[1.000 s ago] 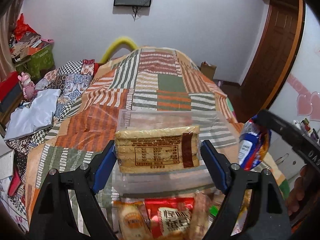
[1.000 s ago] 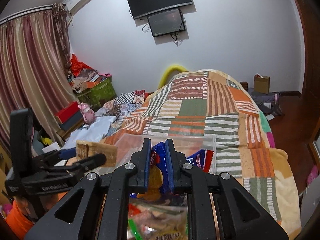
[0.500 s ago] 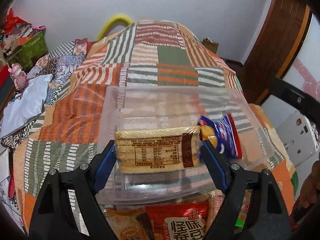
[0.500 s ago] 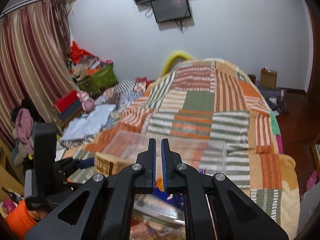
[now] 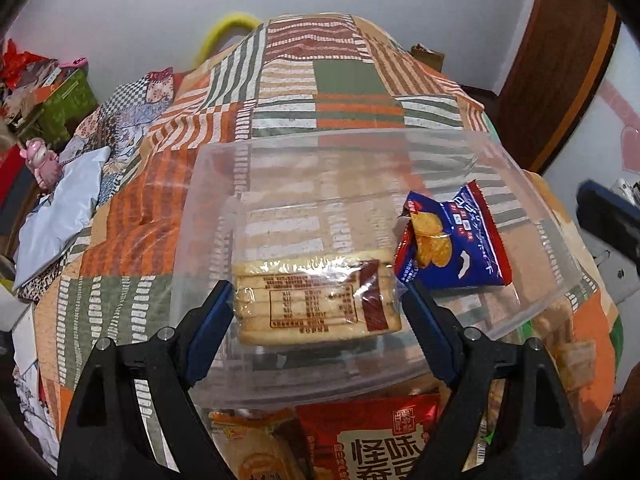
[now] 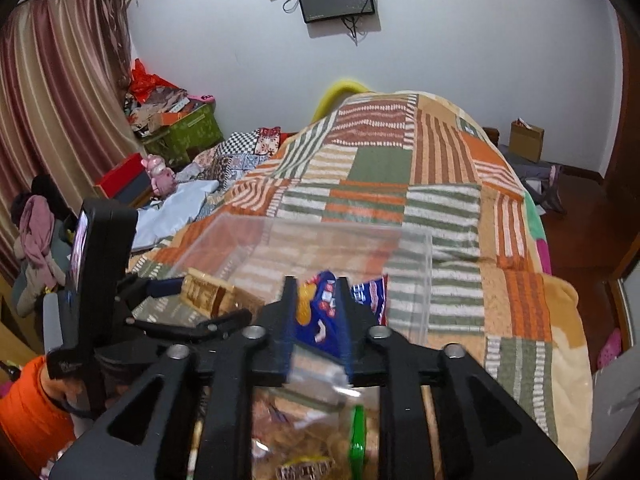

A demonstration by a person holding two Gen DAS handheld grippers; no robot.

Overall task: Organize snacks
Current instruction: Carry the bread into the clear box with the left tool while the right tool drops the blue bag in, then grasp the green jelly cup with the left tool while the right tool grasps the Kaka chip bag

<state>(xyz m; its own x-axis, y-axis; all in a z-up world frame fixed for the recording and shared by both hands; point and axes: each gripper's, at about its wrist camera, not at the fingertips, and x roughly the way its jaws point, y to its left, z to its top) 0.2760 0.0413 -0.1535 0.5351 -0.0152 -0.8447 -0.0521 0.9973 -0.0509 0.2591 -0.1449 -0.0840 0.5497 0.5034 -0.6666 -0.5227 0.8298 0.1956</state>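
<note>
Patchwork bedspread (image 5: 352,80) in orange, green, brown and cream stripes covers the bed that fills both our views, and on it sits a clear plastic bin (image 5: 224,184). We see our left gripper (image 5: 316,304) closed on a cellophane-wrapped pack of biscuits (image 5: 312,300), its blue pads pressed to the pack's two ends, holding it inside the bin's near half. Beside it, to the right within the bin, lies a blue bag of chips (image 5: 456,240). Our right gripper (image 6: 316,312) stands with its fingers parted a little; the chips bag shows between them, but we cannot tell whether they touch it. More snack packets lie in front of the bin, among them a red packet with large Chinese characters (image 5: 372,440).

Around the bed we see a white wall with a black screen (image 6: 336,0) mounted high on it. Striped pink-and-gold curtains (image 6: 52,100) hang at the left. A green crate (image 6: 188,132) heaped with clutter stands below them, and a small pink toy (image 6: 160,172) sits near a pale folded cloth (image 5: 60,220). A brown wooden door (image 5: 560,60) stands at the right, with a cardboard box (image 6: 526,140) on the floor by the far wall. A yellow curved thing (image 5: 228,32) shows behind the bed's far end.
</note>
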